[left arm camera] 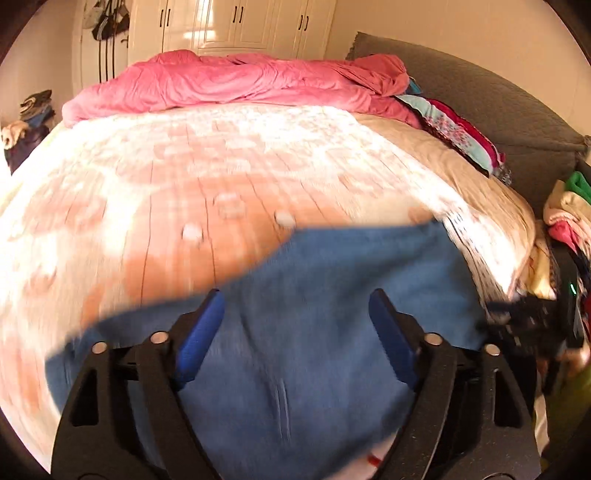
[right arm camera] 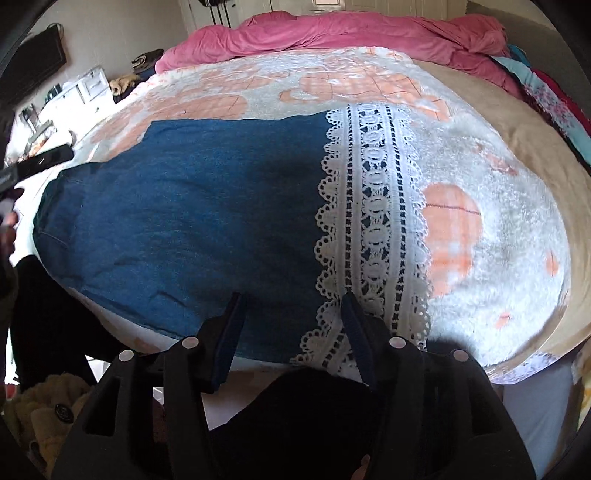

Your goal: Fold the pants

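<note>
**Denim pants flat on the bed, both hand-held grippers spread and empty**

We see the pants (right arm camera: 192, 206), blue denim with a white lace band (right arm camera: 373, 229) at the cuff end, lying flat on the bed just ahead of the right hand-held gripper (right arm camera: 293, 306). Its jaws stand apart with nothing between them, the right finger over the lace, the left over plain denim. In the left wrist view the pants (left arm camera: 314, 314) fill the space ahead of the left hand-held gripper (left arm camera: 295, 306), also spread wide and holding nothing; that view is blurred.

We judge the cloth soft and limp, light enough to lift by an edge, and likely to sag and crease rather than hold shape. The lace looks delicate and could snag, so we would pinch the denim beside it, or a corner of the hem.

Under the pants lies a fuzzy white-and-orange blanket (right arm camera: 480, 192). Farther ahead a pink duvet (left arm camera: 236, 81) is heaped, with wardrobes (left arm camera: 236, 26) behind and a clothes pile (left arm camera: 569, 210) to the right.
</note>
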`<move>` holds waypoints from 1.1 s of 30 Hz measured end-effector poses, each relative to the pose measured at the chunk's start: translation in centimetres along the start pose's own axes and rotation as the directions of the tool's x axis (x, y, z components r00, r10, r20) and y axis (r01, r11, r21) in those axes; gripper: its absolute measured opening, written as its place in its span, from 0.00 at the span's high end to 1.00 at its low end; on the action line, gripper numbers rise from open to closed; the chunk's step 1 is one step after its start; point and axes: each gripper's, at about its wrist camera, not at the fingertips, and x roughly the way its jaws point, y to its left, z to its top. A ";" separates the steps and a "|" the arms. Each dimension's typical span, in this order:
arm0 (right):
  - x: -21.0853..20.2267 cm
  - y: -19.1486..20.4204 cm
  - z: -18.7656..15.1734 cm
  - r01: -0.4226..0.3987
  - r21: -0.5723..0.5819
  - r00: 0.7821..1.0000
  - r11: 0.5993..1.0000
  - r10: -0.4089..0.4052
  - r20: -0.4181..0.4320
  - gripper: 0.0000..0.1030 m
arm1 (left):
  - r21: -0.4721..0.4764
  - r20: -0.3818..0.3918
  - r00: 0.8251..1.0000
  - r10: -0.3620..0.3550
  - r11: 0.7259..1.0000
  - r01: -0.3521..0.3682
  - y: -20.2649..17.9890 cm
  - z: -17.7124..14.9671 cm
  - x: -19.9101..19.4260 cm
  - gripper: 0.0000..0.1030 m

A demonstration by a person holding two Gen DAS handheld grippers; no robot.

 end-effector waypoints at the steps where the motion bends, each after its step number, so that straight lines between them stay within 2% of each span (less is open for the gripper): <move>1: 0.0 0.1 -0.1 0.003 -0.005 1.000 1.000 -0.003 0.001 0.49 | 0.006 -0.014 1.000 -0.001 1.000 0.001 0.1 0.7 0.8 0.28; 3: -0.3 0.5 0.0 0.008 -0.015 1.000 1.000 -0.008 0.005 0.49 | 0.021 -0.061 0.998 -0.023 0.999 0.025 0.1 2.1 3.0 0.28; 6: -2.0 1.1 0.6 -0.035 -0.008 0.996 0.999 0.035 0.076 0.48 | 0.056 -0.136 0.989 -0.053 0.997 0.062 0.2 3.4 7.0 0.28; 7: -2.4 1.4 0.9 -0.046 -0.011 0.994 0.999 0.047 0.103 0.42 | 0.057 -0.163 0.985 -0.053 0.996 0.063 0.2 3.4 8.2 0.28; 9: -2.6 2.1 1.7 -0.056 -0.030 0.990 0.998 0.060 0.130 0.39 | 0.037 -0.208 0.975 -0.077 0.996 0.087 0.6 3.2 9.8 0.28; 12: -1.3 3.1 2.8 -0.054 -0.048 0.992 0.997 0.059 0.110 0.39 | -0.078 -0.241 0.946 -0.218 0.976 0.205 1.3 3.0 12.4 0.31; 13: -0.6 3.2 3.2 -0.050 -0.051 0.993 0.997 0.055 0.104 0.38 | -0.088 -0.240 0.943 -0.229 0.973 0.214 1.4 2.9 12.8 0.33; 15: 0.1 3.0 3.7 -0.030 -0.042 0.995 0.999 0.034 0.095 0.37 | -0.074 -0.233 0.943 -0.236 0.972 0.225 0.9 2.7 13.1 0.48; 17: 0.8 2.6 3.8 -0.023 -0.031 0.996 0.999 0.026 0.080 0.36 | -0.084 -0.231 0.941 -0.247 0.969 0.234 0.6 2.6 13.2 0.81; 19: 1.7 2.2 3.9 -0.032 -0.013 0.998 0.999 0.033 0.057 0.36 | -0.086 -0.225 0.941 -0.251 0.968 0.237 0.7 2.6 13.0 0.95; 21: 1.8 2.2 4.0 -0.030 -0.016 0.998 0.999 0.030 0.053 0.36 | -0.090 -0.205 0.943 -0.261 0.965 0.247 0.9 3.1 12.4 0.96; 24: 1.9 2.1 4.9 -0.046 -0.012 0.998 0.999 0.046 0.047 0.36 | -0.068 -0.132 0.960 -0.246 0.969 0.239 1.2 4.7 10.8 0.96; 26: 2.1 2.1 5.7 -0.051 -0.004 0.998 0.999 0.051 0.048 0.36 | -0.046 -0.132 0.966 -0.224 0.974 0.220 1.2 5.3 10.9 0.96; 29: 1.9 1.8 6.2 -0.073 0.007 0.997 0.997 0.073 0.039 0.36 | -0.042 -0.170 0.964 -0.203 0.979 0.198 0.9 3.7 12.1 0.96; 31: 0.4 0.7 6.2 -0.105 0.040 0.990 0.994 0.100 0.102 0.36 | -0.057 -0.184 0.960 -0.211 0.977 0.203 0.9 2.2 12.6 0.96; 33: -1.6 -1.5 7.0 -0.057 0.086 0.982 0.995 0.041 0.182 0.36 | -0.092 -0.157 0.959 -0.237 0.970 0.225 1.5 1.5 12.5 0.95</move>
